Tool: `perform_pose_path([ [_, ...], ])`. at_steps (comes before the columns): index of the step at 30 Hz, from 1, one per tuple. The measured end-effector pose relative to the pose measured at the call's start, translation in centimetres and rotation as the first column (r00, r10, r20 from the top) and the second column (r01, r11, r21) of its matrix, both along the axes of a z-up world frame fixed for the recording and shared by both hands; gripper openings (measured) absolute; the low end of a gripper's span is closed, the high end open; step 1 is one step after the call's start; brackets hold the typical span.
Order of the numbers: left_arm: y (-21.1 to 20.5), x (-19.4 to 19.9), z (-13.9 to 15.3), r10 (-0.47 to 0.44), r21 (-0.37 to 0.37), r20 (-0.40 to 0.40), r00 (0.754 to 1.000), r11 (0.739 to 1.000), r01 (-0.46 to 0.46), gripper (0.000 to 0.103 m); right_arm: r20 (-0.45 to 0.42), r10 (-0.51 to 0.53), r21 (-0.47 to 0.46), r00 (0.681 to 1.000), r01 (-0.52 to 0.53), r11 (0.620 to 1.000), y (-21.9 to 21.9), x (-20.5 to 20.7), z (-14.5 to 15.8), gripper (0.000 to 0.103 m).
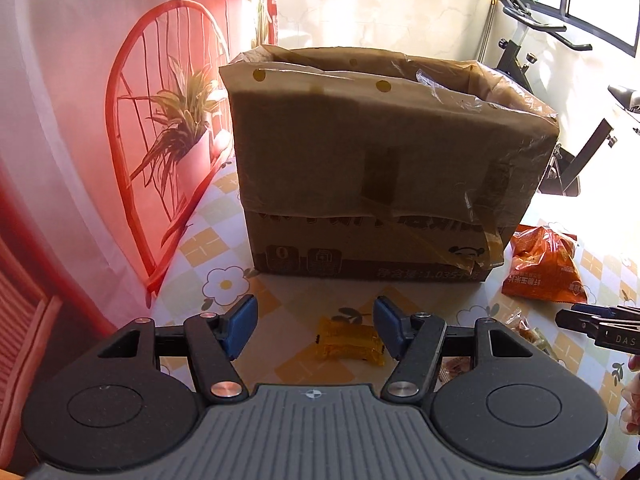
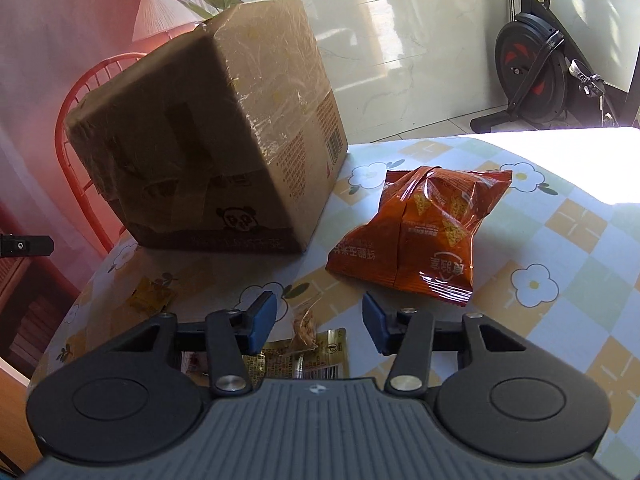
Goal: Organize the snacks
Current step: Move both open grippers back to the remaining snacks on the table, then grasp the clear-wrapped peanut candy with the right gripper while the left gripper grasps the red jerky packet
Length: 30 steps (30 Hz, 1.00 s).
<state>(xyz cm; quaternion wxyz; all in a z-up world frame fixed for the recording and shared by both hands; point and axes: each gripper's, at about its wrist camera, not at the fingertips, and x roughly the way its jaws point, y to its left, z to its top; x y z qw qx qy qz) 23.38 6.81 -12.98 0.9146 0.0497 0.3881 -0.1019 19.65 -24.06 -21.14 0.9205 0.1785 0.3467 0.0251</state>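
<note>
A tall brown cardboard box [image 1: 380, 168], its top flaps open and its sides wrapped in clear tape, stands on the table with the flower-and-check cloth [image 2: 540, 240]. It looks like the place the snacks are meant to go. 3 loose snacks show: a puffy orange chip bag [image 2: 416, 236] just beside the box, a small yellow wrapped candy [image 1: 351, 340] in front of it, and a small clear packet of nuts [image 2: 304, 330] lying on a gold printed packet [image 2: 320, 360].

The left gripper [image 1: 316, 326] hovers over the yellow candy with its blue pads apart and nothing between them. The right gripper [image 2: 320, 324] has its pads apart too, the nut packet lying below the gap, not pinched.

The step in hand appears to be picking. Next, each tool likely needs to drop until its pads flank a snack, close, then lift over the box rim.
</note>
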Motion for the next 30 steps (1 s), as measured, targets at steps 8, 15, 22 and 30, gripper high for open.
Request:
perform_pose_path([
  [8, 0.2, 2.3, -3.9, -0.011, -0.067, 0.001, 1.000, 0.998, 0.012, 0.065, -0.032, 0.030, -0.068, 0.999, -0.032, 0.997, 2.5, 2.5, -2.0, 0.037],
  [15, -0.4, 4.2, -6.6, -0.061, -0.110, -0.045, 0.997, 0.992, 0.056, 0.066, -0.123, 0.055, -0.041, 0.991, -0.061, 0.997, 2.7, 4.7, -3.6, 0.037],
  [22, -0.9, 4.2, -8.5, -0.083, -0.142, -0.089, 0.993, 0.987, 0.070, 0.066, -0.104, 0.041, -0.095, 0.994, -0.051, 0.994, 2.9, 4.0, -3.9, 0.020],
  [30, -4.7, 2.0, -9.2, -0.257, -0.167, -0.069, 0.964, 0.955, 0.243, 0.066, -0.022, -0.002, -0.106, 1.000, 0.000, 0.994, 1.7, 1.2, -2.4, 0.019],
])
